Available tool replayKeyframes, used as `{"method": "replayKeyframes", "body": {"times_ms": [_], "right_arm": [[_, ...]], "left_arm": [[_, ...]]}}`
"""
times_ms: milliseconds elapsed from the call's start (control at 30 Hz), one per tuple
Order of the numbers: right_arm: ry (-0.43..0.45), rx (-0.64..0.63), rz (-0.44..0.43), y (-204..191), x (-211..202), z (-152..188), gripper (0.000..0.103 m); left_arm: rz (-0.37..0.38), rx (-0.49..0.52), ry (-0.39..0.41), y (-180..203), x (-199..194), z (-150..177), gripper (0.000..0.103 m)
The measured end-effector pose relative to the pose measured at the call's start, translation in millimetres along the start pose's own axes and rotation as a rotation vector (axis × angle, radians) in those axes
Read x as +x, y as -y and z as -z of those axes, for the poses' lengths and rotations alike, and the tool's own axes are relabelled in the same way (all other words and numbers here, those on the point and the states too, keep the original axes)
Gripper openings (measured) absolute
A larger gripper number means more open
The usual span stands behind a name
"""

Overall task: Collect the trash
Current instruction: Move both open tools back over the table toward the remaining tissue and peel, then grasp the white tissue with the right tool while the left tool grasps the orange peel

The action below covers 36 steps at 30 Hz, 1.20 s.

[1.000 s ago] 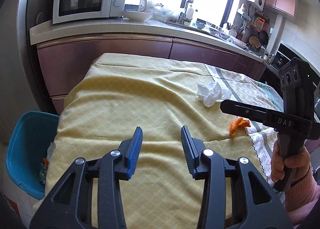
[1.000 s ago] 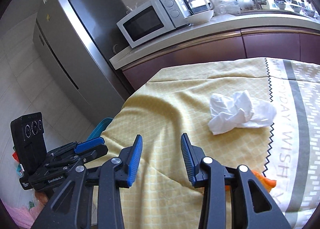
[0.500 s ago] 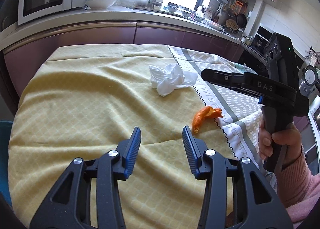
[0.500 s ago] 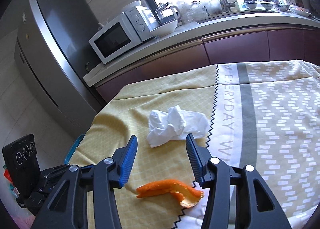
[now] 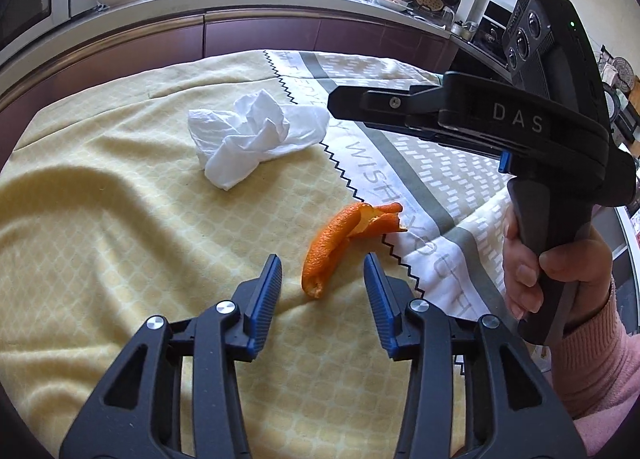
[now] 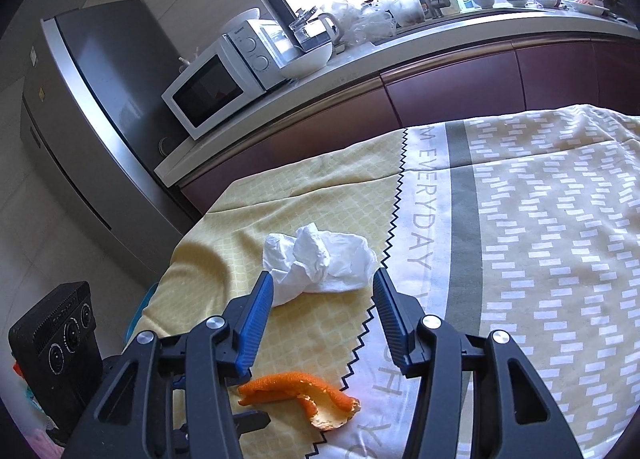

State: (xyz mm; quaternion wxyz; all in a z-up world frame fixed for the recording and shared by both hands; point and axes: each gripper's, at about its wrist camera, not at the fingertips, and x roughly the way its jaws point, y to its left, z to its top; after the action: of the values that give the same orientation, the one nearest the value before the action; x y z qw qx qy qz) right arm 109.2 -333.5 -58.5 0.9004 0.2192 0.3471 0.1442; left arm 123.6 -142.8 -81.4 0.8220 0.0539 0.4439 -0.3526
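Blue-padded fingers of the left gripper [image 5: 322,279] stood partly apart with the lower end of the orange peel [image 5: 340,243] lying between them, untouched; its jaws had just been closing a little. The right gripper [image 6: 322,291] had just been opening, and its blue pads framed the crumpled white tissue [image 6: 320,261] without pressing on it. Both pieces of trash lay on the yellow tablecloth [image 5: 100,227], the peel at the zigzag seam where the grey-and-white printed cloth [image 6: 540,259] began, the tissue farther back, well apart from the peel. A hand [image 5: 552,271] in a pink sleeve gripped the right tool's handle. On the counter [image 6: 360,55] behind, a white bowl [image 6: 306,61] sat beside the microwave [image 6: 216,83]; its contents could not be seen.
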Motion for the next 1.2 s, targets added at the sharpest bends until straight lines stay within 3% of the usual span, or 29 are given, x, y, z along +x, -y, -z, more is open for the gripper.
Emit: {"method": "replayKeyframes", "body": {"times_ms": [67, 200, 400, 600, 867, 967, 1200], "right_arm": [[-0.009, 0.001, 0.003, 1.4, 3.8, -2.1, 0.061], [-0.032, 0.010, 0.002, 3.5, 15.5, -7.7, 0.062], [-0.092, 0.013, 0.012, -1.4, 40.4, -13.8, 0.068], [-0.123, -0.004, 0.037, -10.4, 57.3, -16.4, 0.068], [-0.142, -0.013, 0.060, -8.6, 64.2, -14.5, 0.025], [-0.137, -0.013, 0.057, -8.6, 62.9, -13.4, 0.017], [-0.099, -0.018, 0.028, -12.6, 51.4, -11.5, 0.011]], "left_arm": [[-0.005, -0.003, -0.008, 0.9, 2.3, -0.5, 0.033], [-0.005, -0.013, -0.021, -0.3, 4.1, -1.4, 0.016], [0.008, -0.035, -0.007, -4.9, -2.1, 3.1, 0.014], [0.009, -0.073, 0.032, -19.4, -17.2, 10.1, 0.013], [-0.018, -0.155, 0.073, -52.1, -41.9, 24.5, 0.013], [-0.029, -0.185, 0.085, -63.9, -49.8, 29.6, 0.013], [-0.070, -0.220, 0.114, -78.0, -68.5, 39.8, 0.013]]}}
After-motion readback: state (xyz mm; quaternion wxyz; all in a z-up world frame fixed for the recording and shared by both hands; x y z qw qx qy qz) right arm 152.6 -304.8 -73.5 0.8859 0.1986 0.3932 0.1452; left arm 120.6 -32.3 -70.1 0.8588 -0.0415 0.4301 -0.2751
